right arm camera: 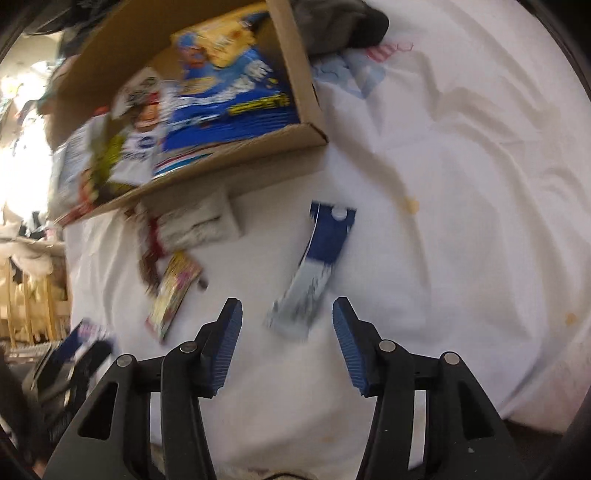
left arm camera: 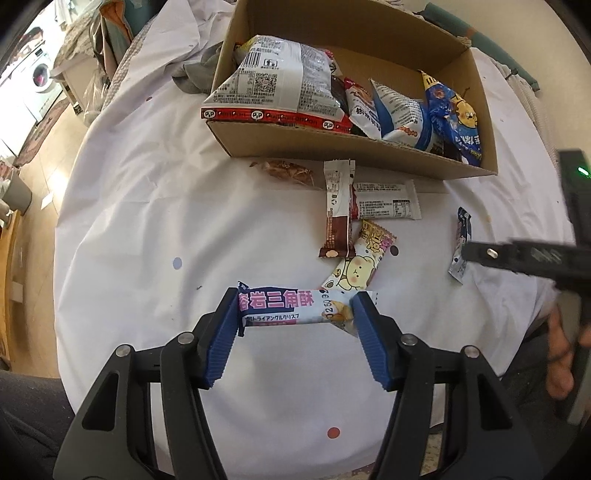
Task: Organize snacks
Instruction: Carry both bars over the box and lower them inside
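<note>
My left gripper (left arm camera: 295, 314) is shut on a white and pink snack bar (left arm camera: 291, 306), held crosswise by its ends just above the white tablecloth (left arm camera: 147, 221). My right gripper (right arm camera: 287, 325) is open over a blue and white packet (right arm camera: 317, 258) that lies flat; the packet's near end sits between the pads without touching them. The right wrist view is blurred. A cardboard box (left arm camera: 332, 147) holding several snack bags stands behind. In front of it lie a brown and white bar (left arm camera: 338, 210), a white bar (left arm camera: 388, 201), a yellow bear packet (left arm camera: 362, 266) and a clear-wrapped snack (left arm camera: 284, 171).
Grey cloth (left arm camera: 192, 74) lies behind the box's left corner, and dark cloth (right arm camera: 343, 22) beside its right wall. The round table's edge curves along the left, with wooden floor and a washing machine (left arm camera: 40, 77) beyond. A person's hand (left arm camera: 561, 354) is at the right.
</note>
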{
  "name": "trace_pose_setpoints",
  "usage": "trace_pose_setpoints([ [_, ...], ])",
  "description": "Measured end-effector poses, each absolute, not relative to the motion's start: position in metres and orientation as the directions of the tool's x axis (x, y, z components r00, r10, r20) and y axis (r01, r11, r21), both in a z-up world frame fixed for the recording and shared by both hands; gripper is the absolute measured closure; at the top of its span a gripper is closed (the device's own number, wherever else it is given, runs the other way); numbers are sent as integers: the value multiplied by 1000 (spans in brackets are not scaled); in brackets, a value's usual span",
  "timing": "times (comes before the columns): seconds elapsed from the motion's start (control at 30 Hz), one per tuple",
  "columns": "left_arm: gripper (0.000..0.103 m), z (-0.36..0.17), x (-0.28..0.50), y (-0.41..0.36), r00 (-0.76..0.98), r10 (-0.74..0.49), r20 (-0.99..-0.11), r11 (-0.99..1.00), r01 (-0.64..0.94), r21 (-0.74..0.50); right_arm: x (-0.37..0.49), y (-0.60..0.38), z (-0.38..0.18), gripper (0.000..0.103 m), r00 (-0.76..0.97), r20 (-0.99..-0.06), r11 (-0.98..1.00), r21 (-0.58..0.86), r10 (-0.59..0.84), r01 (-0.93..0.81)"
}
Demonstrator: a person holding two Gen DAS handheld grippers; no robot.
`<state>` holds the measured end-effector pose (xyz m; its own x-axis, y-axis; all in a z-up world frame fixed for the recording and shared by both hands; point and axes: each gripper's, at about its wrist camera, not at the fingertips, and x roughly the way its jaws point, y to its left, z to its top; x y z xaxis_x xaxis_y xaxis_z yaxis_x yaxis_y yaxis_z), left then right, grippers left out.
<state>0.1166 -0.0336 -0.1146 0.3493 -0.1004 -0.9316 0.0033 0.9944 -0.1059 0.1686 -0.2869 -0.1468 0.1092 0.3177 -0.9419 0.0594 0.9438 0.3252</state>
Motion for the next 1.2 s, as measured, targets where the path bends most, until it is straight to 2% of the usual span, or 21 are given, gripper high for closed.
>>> trace_pose_setpoints([
  [0.07,45,-115,117,-34,354,-95,-930,995,3,-100,176,-287,-157,60,97,-953,952,294,286,85],
  [0.13,45,-114,117,-34,364,-85,-927,996,6,-89,179,-288,-162,81,81,-963,960,264,256,94],
  [0.2,45,-111,116,-34,374,-83,-924,996,13,-84,178,-287,-159,84,87,-966,966,249,242,70],
  [0.33,45,-104,116,-30,394,-87,-915,996,5,-92,165,-288,-145,84,100,-947,950,311,306,41],
  [0.43,45,-96,114,-31,423,-91,-902,995,7,-98,145,-286,-127,84,112,-908,913,407,405,-3],
  [0.53,45,-83,110,-38,461,-123,-879,992,57,-109,132,-277,-100,84,161,-854,869,486,495,-95],
  [0.7,45,-53,113,-46,536,-152,-831,987,122,-102,128,-261,-54,84,313,-746,809,540,588,-231],
  [0.93,45,-21,139,-40,590,-138,-795,988,136,-70,158,-264,-33,84,431,-667,789,569,607,-232],
  [1.2,45,-8,192,-42,616,-116,-779,990,132,-43,193,-267,-33,84,484,-660,806,558,575,-198],
])
